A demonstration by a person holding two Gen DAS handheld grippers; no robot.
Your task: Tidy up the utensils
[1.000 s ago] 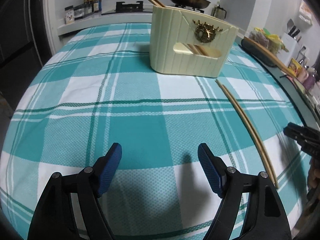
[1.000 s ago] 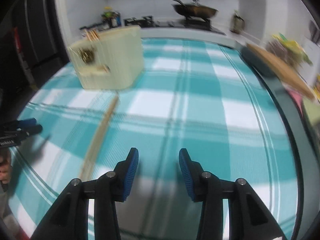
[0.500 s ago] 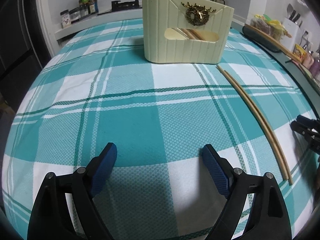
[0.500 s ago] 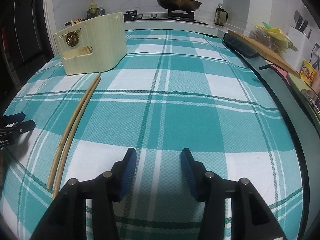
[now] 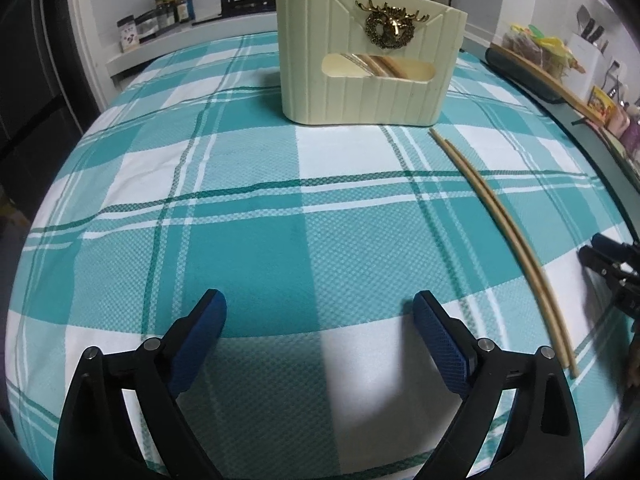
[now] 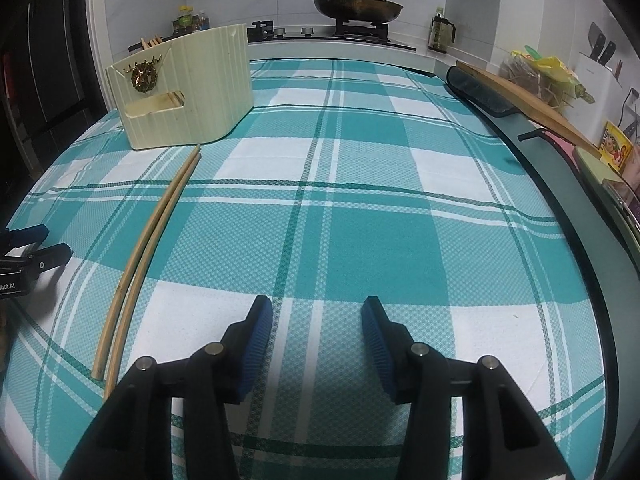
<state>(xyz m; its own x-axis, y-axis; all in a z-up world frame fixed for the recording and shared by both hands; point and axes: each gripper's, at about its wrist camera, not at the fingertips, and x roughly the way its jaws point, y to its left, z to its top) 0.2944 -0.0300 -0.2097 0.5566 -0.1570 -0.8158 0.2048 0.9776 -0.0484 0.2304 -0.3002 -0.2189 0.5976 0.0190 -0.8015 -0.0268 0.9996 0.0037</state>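
A pair of long wooden chopsticks lies side by side on the teal plaid tablecloth, right of my left gripper; in the right wrist view the pair lies left of my right gripper. A cream ribbed utensil holder with a gold deer emblem stands at the far end, with chopsticks inside; it also shows in the right wrist view. My left gripper is open and empty above the cloth. My right gripper is open and empty; its tips also show in the left wrist view.
A stove with a lidded pan and bottles stand on the counter behind the table. A dark tray and wooden board, a bag and packets line the right side. The table edge curves along the right.
Both grippers have drawn closer to the table and steadied. The left jaws opened wider. The right view swung left-to-centre, so the holder and chopsticks now sit sharper at its left.
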